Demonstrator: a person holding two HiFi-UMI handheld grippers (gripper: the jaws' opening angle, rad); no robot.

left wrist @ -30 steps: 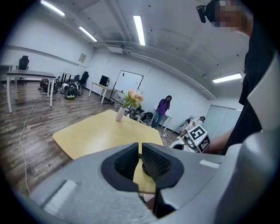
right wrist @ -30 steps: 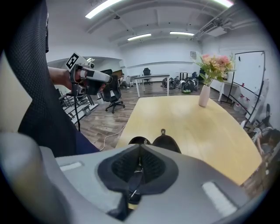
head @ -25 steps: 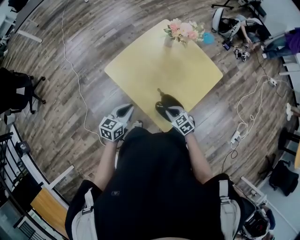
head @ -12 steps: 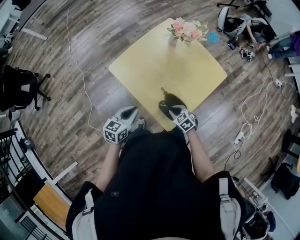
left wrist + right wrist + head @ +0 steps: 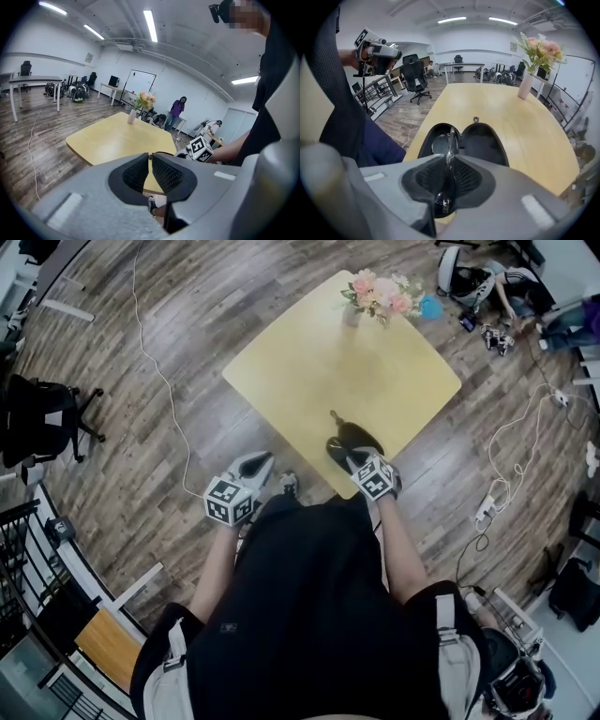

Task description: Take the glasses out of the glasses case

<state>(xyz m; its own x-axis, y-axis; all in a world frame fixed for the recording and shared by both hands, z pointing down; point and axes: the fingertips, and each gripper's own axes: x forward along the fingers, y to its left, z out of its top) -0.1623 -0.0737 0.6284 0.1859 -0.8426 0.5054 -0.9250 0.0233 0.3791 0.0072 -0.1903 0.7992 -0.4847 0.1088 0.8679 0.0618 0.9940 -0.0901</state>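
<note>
A black glasses case (image 5: pixel 347 436) lies open at the near corner of the yellow table (image 5: pixel 319 362). In the right gripper view both halves of the case (image 5: pixel 483 139) gape toward me. My right gripper (image 5: pixel 450 158) is shut on the thin-framed glasses (image 5: pixel 450 138), which stand edge-on between the pads just above the case's left half. In the head view the right gripper (image 5: pixel 354 458) is over the case's near end. My left gripper (image 5: pixel 254 464) hangs off the table's left edge above the floor, and its jaws (image 5: pixel 150 159) meet at the tips with nothing between them.
A vase of pink flowers (image 5: pixel 375 294) stands at the table's far corner. Wooden floor surrounds the table, with a white cable (image 5: pixel 159 381) on the left. Office chairs, desks and people sit at the room's edges. My own body fills the lower head view.
The head view has shifted a little, so the table sits slightly further right. Both grippers keep nearly the same stance, with the right one still at the case.
</note>
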